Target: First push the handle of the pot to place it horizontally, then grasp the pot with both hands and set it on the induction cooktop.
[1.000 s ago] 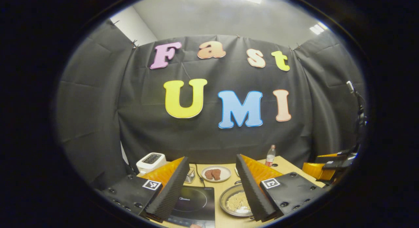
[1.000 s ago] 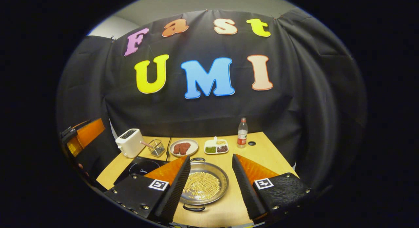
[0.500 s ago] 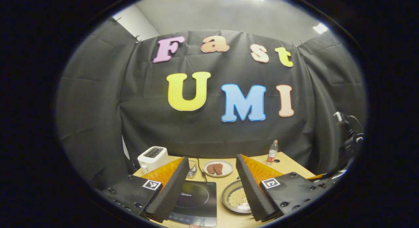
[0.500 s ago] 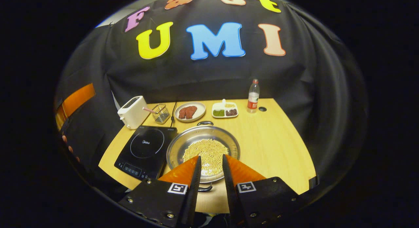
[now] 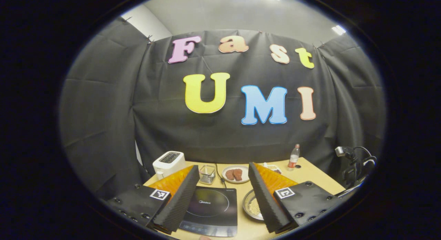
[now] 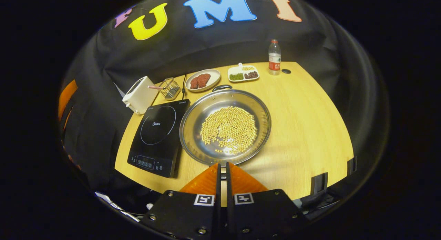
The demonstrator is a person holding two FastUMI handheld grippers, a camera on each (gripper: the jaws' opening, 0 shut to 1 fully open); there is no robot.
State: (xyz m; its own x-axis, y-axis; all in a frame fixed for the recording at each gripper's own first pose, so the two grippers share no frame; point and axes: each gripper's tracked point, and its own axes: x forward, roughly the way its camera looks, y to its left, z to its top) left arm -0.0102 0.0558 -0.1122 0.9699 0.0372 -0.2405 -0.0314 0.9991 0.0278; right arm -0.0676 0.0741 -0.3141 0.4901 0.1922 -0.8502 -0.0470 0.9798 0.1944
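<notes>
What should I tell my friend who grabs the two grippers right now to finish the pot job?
Left gripper: open, held above the induction cooktop, holding nothing.
Right gripper: fingers closed together, empty, at the near rim of the pot.
The pot, with beans in it, sits on the table beside the cooktop, not on it. Its far handle points at the back wall, so the handles aren't horizontal yet.
Left to do: push the handle round, grip both sides, lift onto the cooktop.

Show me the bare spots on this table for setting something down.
Widest bare wood: right of the pot, out to the table edge, up toward the bottle. Crowded: the back row of toaster, wire basket, plate, divided dish; the induction cooktop fills the left.
</notes>
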